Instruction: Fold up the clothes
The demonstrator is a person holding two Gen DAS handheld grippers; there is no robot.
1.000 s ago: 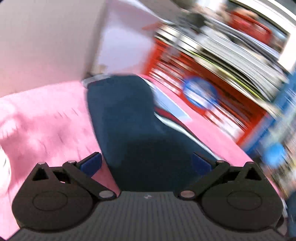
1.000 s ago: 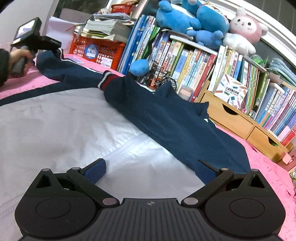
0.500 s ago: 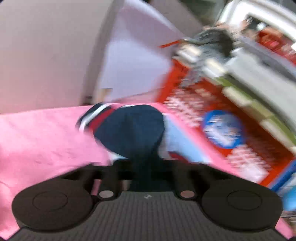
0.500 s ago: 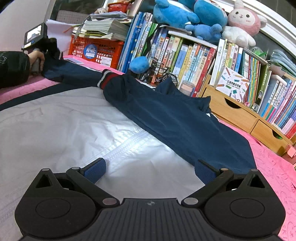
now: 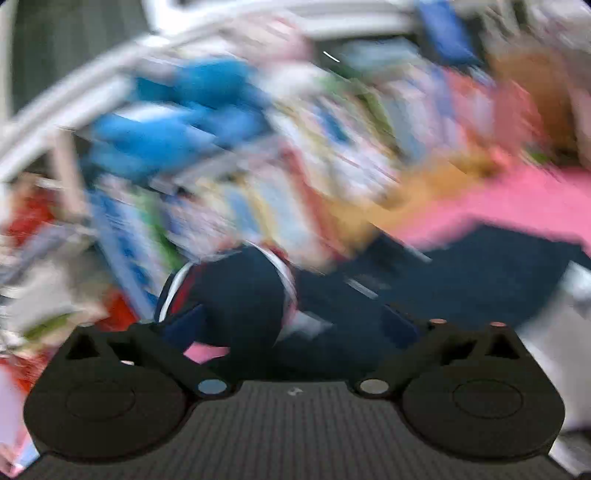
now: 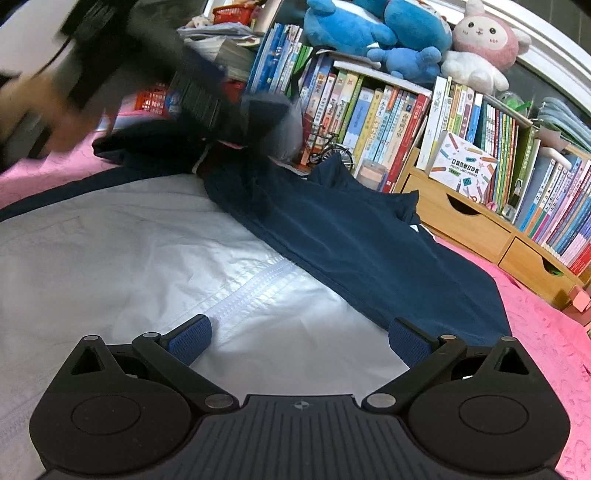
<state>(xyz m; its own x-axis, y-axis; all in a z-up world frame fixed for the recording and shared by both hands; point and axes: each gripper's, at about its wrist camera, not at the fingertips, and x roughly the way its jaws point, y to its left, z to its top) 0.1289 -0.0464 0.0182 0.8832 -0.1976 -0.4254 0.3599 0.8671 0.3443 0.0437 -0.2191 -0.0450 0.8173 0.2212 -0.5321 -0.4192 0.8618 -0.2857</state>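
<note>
On the pink bedspread (image 6: pixel 546 354) a jacket (image 6: pixel 122 254) lies spread flat, its white panel with the zip filling the near half of the right wrist view and its navy part (image 6: pixel 369 251) running from about 11 o'clock down to 4 o'clock. The right gripper (image 6: pixel 299 338) hovers low over the white panel, jaws released and wide, with nothing between the blue pads (image 6: pixel 190 339). At 10 o'clock, a blurred hand (image 6: pixel 44 110) carries the left gripper (image 5: pixel 291 325) above the far end of the jacket. Just under it the striped cuff (image 6: pixel 207 158) of a navy sleeve (image 5: pixel 240 306) sits bunched on the cloth.

From the left wrist view everything is smeared. That gripper's jaws are opening. The sleeve end, with its red and white cuff band, sits between the fingers at 12 o'clock, but the pads stand apart from it on both sides. More navy cloth spreads toward 2 o'clock, with pink bedspread beyond.

Along the far edge stands a bookshelf (image 6: pixel 388 114) packed with books, blue plush toys (image 6: pixel 369 26) and a pink one (image 6: pixel 484 40) on top, wooden drawers (image 6: pixel 461 218) at 2 o'clock, and a red basket (image 6: pixel 151 99) at 11 o'clock.
</note>
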